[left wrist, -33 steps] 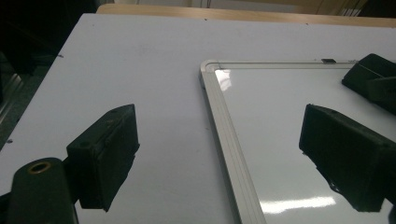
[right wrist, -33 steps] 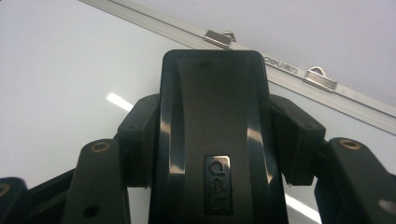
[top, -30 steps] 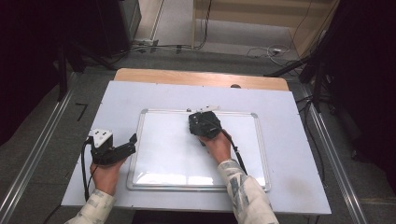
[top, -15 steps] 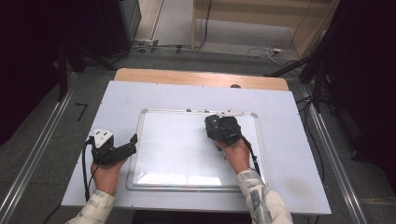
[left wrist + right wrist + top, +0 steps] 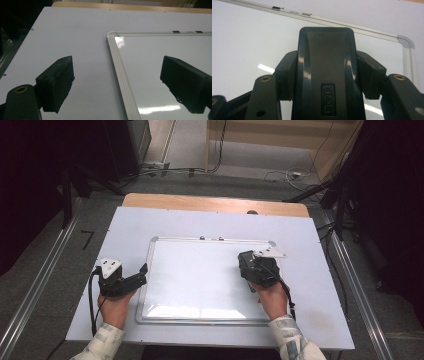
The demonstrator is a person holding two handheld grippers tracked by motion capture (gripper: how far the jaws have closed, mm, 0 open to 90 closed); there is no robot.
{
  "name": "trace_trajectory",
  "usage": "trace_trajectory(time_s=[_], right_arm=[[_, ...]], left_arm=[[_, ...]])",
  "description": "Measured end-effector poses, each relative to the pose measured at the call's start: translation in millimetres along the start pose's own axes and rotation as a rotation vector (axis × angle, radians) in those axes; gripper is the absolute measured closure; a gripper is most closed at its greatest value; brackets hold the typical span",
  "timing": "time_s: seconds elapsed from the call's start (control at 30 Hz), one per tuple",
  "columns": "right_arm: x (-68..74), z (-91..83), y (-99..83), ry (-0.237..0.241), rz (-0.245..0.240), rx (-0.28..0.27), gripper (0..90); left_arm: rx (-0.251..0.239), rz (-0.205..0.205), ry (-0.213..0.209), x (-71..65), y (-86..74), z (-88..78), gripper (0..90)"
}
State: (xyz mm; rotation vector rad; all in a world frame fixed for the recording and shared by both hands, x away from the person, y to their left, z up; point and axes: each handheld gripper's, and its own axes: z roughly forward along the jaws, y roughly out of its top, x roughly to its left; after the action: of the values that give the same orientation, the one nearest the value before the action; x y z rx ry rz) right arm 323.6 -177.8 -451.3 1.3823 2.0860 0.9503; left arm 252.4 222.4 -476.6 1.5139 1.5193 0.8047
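Note:
A white-surfaced whiteboard [image 5: 200, 280] with a silver frame [image 5: 120, 67] lies flat on the table. My right gripper [image 5: 248, 266] is over the board's right part, near its upper right corner [image 5: 405, 41]. It is shut on a black "deli" board eraser [image 5: 327, 72], with a jaw pressed on each side. The eraser [image 5: 245, 261] looks to be on or just over the board. My left gripper [image 5: 141, 273] rests at the board's left edge. In the left gripper view that gripper [image 5: 121, 83] is open and astride the frame, with nothing held.
The board lies on a pale tabletop [image 5: 150, 225] with a wooden strip [image 5: 200, 202] along its far edge. Two small clips [image 5: 290, 11] sit on the board's top rail. Metal rails [image 5: 45, 280] and cables run on the floor around the table.
My right gripper has slid to the right across the board with the eraser, from the upper middle to the right side. The left gripper has stayed put.

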Motion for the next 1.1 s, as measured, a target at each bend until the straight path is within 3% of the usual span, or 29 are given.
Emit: trace_trajectory(time_s=[0.37,0.67,0.9,1.1], right_arm=[[-20.3,-18.1,-24.4,-0.022,0.039,0.000,38.7],[-30.8,-31.8,-45.9,-0.070,0.121,0.008,38.7],[-30.9,-43.0,-54.3,-0.101,0.165,-0.008,38.7],[-24.5,-46.8,-64.8,-0.149,0.191,0.010,38.7]], left_arm=[[0.005,-0.001,-0.001,0.6,-1.1,0.1,12.3],[-0.002,0.002,-0.003,0.4,-0.3,-1.1,12.4],[-0.002,-0.003,-0.001,0.7,-0.2,-1.2,12.3],[-0.002,0.004,-0.003,-0.2,-0.1,-0.6,12.4]])
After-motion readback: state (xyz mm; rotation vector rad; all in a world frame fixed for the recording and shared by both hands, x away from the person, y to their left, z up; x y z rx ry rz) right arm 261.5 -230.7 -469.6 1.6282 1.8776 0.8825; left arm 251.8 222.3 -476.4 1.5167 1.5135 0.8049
